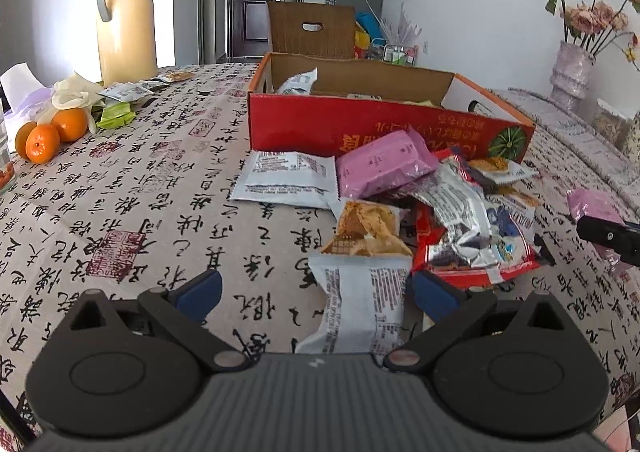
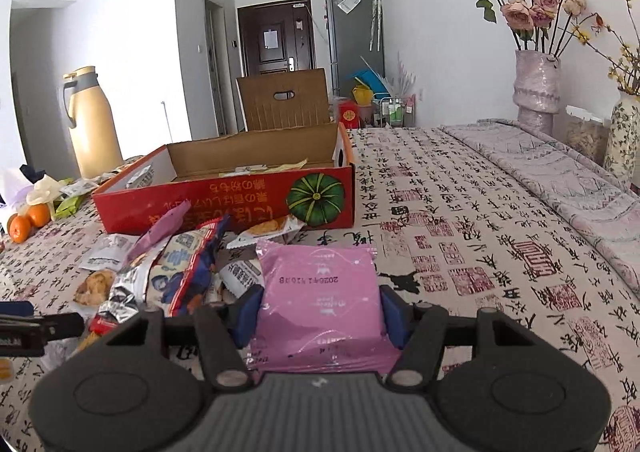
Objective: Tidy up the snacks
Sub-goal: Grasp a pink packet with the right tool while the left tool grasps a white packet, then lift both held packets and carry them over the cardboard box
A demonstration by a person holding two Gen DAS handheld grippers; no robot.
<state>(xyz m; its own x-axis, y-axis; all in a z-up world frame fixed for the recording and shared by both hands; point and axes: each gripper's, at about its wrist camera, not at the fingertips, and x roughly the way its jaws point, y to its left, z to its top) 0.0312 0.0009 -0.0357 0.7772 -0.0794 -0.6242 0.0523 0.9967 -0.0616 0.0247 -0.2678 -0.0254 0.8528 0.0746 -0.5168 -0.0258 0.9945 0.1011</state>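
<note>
My right gripper (image 2: 320, 312) is shut on a pink snack packet (image 2: 320, 292), held just above the tablecloth with both blue pads pressed against its sides. In the left wrist view that packet (image 1: 588, 204) shows at the far right edge. My left gripper (image 1: 316, 292) is open and low over the table. A white printed packet (image 1: 360, 312) lies flat between its fingers, close to the right pad and well apart from the left one. A pile of snack packets (image 1: 460, 220) lies in front of the open red cardboard box (image 1: 360, 124), which holds a few packets.
A cream thermos jug (image 1: 124, 20), oranges (image 1: 48, 136) and green packets stand at the table's far left. Vases of dried roses (image 2: 536, 88) line the right wall. A folded cloth (image 2: 560, 188) covers the table's right side. Patterned tablecloth (image 2: 460, 252) lies bare right of the box.
</note>
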